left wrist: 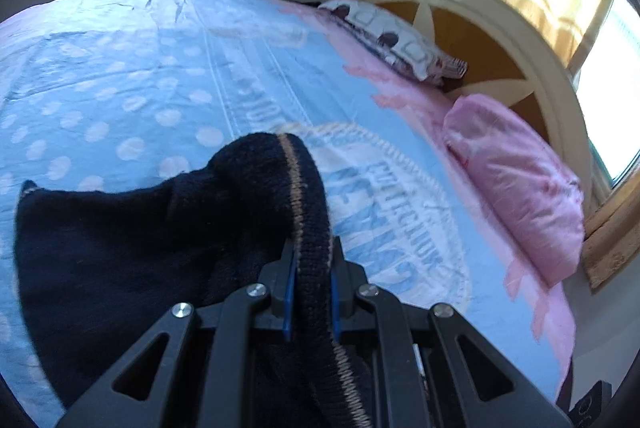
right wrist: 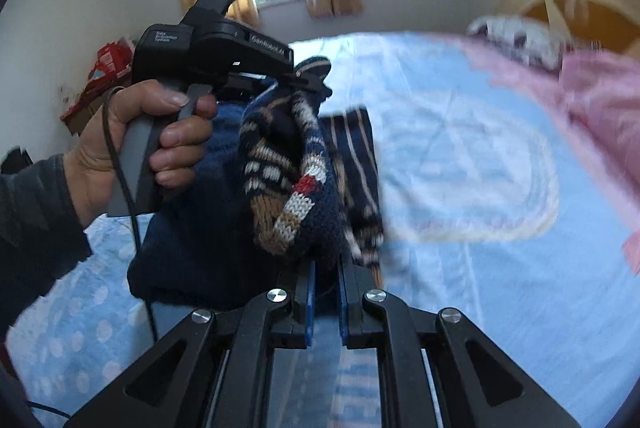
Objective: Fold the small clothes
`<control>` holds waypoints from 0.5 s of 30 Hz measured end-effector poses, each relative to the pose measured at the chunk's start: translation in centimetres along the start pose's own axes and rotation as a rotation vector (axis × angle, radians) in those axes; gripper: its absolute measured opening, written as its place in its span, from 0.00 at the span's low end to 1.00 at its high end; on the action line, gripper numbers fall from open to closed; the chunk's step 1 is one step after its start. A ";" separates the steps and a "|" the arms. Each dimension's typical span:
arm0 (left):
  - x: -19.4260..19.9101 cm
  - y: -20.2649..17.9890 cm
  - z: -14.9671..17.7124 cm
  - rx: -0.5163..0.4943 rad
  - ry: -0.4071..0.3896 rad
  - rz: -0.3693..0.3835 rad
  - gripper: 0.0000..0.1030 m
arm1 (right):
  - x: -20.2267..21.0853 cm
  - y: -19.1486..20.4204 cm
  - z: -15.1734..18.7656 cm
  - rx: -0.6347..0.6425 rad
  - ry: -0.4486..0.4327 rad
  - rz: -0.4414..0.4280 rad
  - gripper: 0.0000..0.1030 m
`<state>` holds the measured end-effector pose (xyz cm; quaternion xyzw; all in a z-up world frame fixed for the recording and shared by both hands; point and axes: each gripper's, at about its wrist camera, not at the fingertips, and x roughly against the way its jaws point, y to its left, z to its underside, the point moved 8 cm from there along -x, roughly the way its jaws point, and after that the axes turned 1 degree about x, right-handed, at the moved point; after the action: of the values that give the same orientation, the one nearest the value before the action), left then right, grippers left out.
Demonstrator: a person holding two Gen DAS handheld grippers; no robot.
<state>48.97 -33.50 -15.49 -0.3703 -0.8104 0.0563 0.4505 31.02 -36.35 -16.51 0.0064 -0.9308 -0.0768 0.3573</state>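
A small dark navy knitted sweater (left wrist: 120, 248) with a tan stripe along its ribbed hem hangs above the bed. My left gripper (left wrist: 313, 260) is shut on that ribbed hem. In the right wrist view the sweater (right wrist: 288, 180) shows its patterned white, tan and red knit. My right gripper (right wrist: 326, 268) is shut on a bunched patterned part of it. The left gripper's body (right wrist: 212, 48) and the hand holding it appear at the left of the right wrist view, close beside the sweater.
The bed (left wrist: 140, 76) has a light blue dotted cover with a printed round emblem. A pink pillow (left wrist: 516, 184) and a patterned pillow (left wrist: 396, 40) lie by the cream headboard (left wrist: 500, 16). Curtained windows are behind. Red boxes (right wrist: 104, 68) stand by the far wall.
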 end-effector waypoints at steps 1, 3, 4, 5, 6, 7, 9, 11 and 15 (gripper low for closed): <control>-0.6 -0.3 0.1 -0.002 0.012 -0.005 0.14 | -0.1 -0.3 0.4 -0.016 0.010 -0.010 0.08; -1.2 -0.6 0.2 -0.002 0.030 -0.036 0.20 | -0.7 -0.9 1.3 -0.068 0.051 -0.053 0.08; -1.3 -0.8 0.2 -0.007 0.034 -0.045 0.20 | -0.9 -1.1 1.7 -0.085 0.066 -0.074 0.08; -1.0 -1.1 0.2 -0.022 0.026 -0.047 0.21 | -1.1 -1.2 2.1 -0.103 0.078 -0.100 0.08; -0.6 -1.5 0.2 -0.043 0.015 -0.056 0.24 | -1.1 -1.3 2.4 -0.122 0.087 -0.129 0.08; 0.0 -1.8 0.3 -0.070 0.006 -0.070 0.28 | -1.1 -1.3 2.6 -0.134 0.097 -0.151 0.08; 1.5 -2.0 0.6 -0.098 -0.012 -0.094 0.43 | -1.0 -1.4 2.9 -0.169 0.111 -0.199 0.08; 3.4 -2.0 1.2 -0.125 -0.040 -0.104 0.52 | -1.1 -1.5 3.2 -0.206 0.134 -0.238 0.08; 7.0 -1.2 4.4 -0.199 -0.070 -0.182 0.70 | -0.9 -2.3 3.7 -0.251 0.159 -0.257 0.09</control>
<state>42.67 -28.76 -12.71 -0.3360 -0.8574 -0.0524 0.3864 29.15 -38.06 -20.13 0.0868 -0.8742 -0.2363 0.4151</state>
